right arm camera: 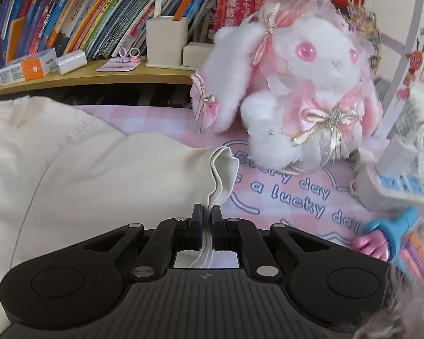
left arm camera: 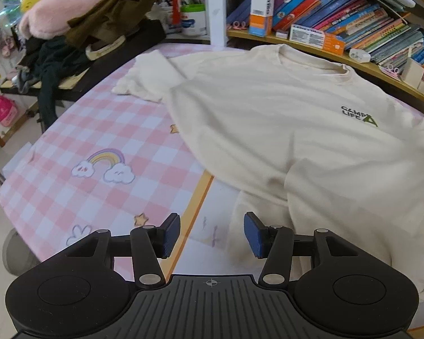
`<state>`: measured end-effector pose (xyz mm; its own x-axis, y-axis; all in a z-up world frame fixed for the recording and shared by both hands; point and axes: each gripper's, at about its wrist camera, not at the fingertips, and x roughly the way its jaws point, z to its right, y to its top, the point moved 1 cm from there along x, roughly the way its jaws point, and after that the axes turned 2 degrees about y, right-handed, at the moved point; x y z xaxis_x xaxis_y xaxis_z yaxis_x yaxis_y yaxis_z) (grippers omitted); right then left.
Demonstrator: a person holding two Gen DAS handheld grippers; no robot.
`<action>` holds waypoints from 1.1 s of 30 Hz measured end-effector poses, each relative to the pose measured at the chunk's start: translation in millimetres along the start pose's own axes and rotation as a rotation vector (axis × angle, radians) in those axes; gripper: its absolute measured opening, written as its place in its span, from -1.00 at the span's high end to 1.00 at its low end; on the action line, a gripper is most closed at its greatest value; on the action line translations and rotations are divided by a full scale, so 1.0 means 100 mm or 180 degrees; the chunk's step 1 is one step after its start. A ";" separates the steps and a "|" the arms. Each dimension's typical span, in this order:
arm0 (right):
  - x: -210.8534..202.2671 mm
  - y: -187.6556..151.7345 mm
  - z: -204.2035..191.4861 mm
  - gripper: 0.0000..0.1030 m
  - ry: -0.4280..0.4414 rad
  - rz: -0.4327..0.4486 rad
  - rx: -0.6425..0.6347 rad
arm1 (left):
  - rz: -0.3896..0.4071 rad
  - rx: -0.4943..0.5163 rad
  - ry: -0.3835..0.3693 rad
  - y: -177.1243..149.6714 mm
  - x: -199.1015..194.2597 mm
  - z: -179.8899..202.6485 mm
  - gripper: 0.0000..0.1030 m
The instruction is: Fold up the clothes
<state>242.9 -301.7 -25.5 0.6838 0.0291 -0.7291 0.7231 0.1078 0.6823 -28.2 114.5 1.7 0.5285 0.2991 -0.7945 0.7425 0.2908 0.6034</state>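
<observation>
A cream T-shirt (left arm camera: 282,118) with a small green "Camp Life" logo lies front up on the pink checked table cover (left arm camera: 93,147). One sleeve (left arm camera: 147,79) spreads out at the far left. My left gripper (left arm camera: 212,233) is open and empty, just above the shirt's near hem corner, with its right pad over the cloth. In the right wrist view my right gripper (right arm camera: 207,220) is shut on the cuff edge of the other sleeve (right arm camera: 155,169), whose open end (right arm camera: 223,166) stands up just beyond the fingertips.
A white and pink plush rabbit (right arm camera: 305,84) sits on the table just beyond the right gripper. Shelves of books (left arm camera: 353,19) run along the back. A heap of dark clothes (left arm camera: 99,28) lies on a stand at the left. A blue and pink toy (right arm camera: 387,234) lies at the right.
</observation>
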 end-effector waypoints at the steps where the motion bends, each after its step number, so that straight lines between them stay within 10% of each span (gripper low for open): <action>1: 0.00 0.00 -0.01 0.84 0.0001 0.0001 -0.0040 | -0.0010 -0.0009 0.0005 -0.02 -0.01 0.00 0.02; 17: -1.02 -0.50 -0.37 0.09 0.0806 0.0125 0.0055 | 0.0070 0.0151 -0.0290 -0.06 0.03 0.09 0.02; 33: -1.90 -1.34 -1.43 -0.23 0.1503 -0.0458 0.0049 | -0.0030 0.0274 -0.1079 -0.13 0.30 -0.09 0.13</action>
<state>1.8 -179.9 14.0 0.4601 0.4627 -0.7578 0.8106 0.1292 0.5711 -25.8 128.1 -29.1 0.6175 -0.0263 -0.7862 0.7723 0.2101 0.5995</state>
